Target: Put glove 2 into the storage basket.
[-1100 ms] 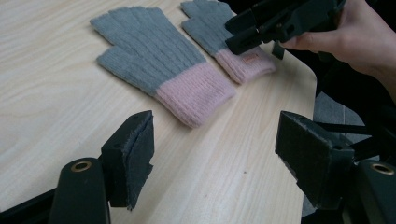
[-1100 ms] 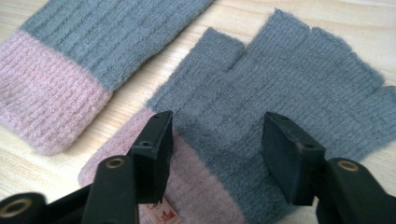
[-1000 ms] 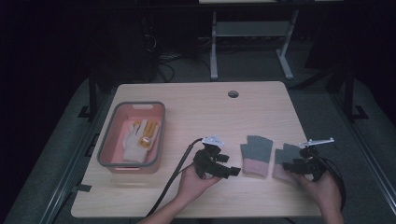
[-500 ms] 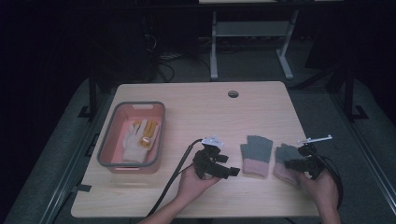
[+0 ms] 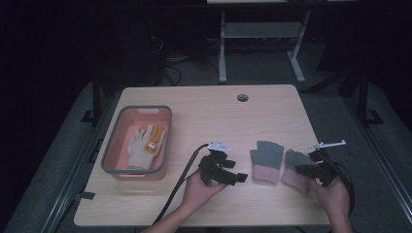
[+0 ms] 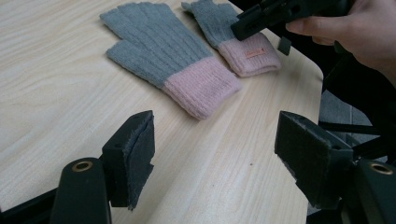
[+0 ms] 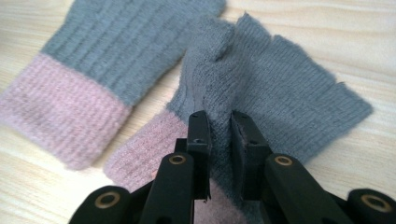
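The right gripper point(image 7: 219, 154) is biting into the right glove point(image 7: 280, 88), and its jaws have just been closing: in the right gripper view they are pinching a raised fold of grey knit, just above the pink cuff, with only a sliver of gap left between them. The fabric is bunching up ahead of the jaws, so the glove is being gathered rather than lying flat.

The left glove point(image 5: 266, 161) is lying flat on the table point(image 5: 204, 111), just beside its partner, fingers pointing away from the person and pink cuff toward the near edge. That is the axis that matters: both gloves are running front to back, cuffs toward the hands.

The left gripper point(image 5: 232, 175) is hovering low, just left of the left glove, its jaws standing wide apart with nothing between them. In the left gripper view the cuff of that glove is lying ahead and slightly left of the gap, a short reach forward.

So the left hand is the nearer one for the flat glove, and it looks like it needs to approach cuff-first. The bin point(image 5: 112, 145), already holding a pale glove point(image 5: 141, 145), is sitting well apart at the left of the table.
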